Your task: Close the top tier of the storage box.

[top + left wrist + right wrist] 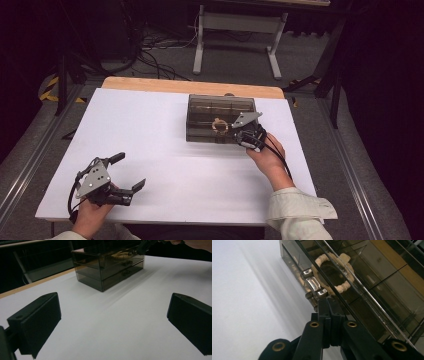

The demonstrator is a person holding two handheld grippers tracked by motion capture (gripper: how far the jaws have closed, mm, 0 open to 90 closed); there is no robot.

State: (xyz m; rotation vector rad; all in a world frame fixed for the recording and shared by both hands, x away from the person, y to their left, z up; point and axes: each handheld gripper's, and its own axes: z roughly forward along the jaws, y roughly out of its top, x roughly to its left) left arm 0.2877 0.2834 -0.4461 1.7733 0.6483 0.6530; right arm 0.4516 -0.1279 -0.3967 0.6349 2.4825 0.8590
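smoked, see-through plastic makes up the drawer box (220,120) that stands on the white counter (165,165), toward its far side and right of the middle. inside the box's top drawer lies a pale beaded bracelet (334,272), seen through the clear wall, just behind the drawer's front. a shiny chrome handle (313,285) sits on that drawer front.

the right gripper (329,302) is at the near right corner of the box, its jaws pressed together with nothing between them. their tips come right up to the chrome handle, just below it in the right gripper view; whether they touch it cannot be told. in the high view the right hand (270,160) sits just in front of the box, with the gripper's grey plate over the box's near edge.

the left gripper (127,172) is well apart from the box, near the counter's front left corner, held low over the white surface. its jaws stand wide apart and hold nothing. in the left gripper view the box shows farther off, between the two black jaws.
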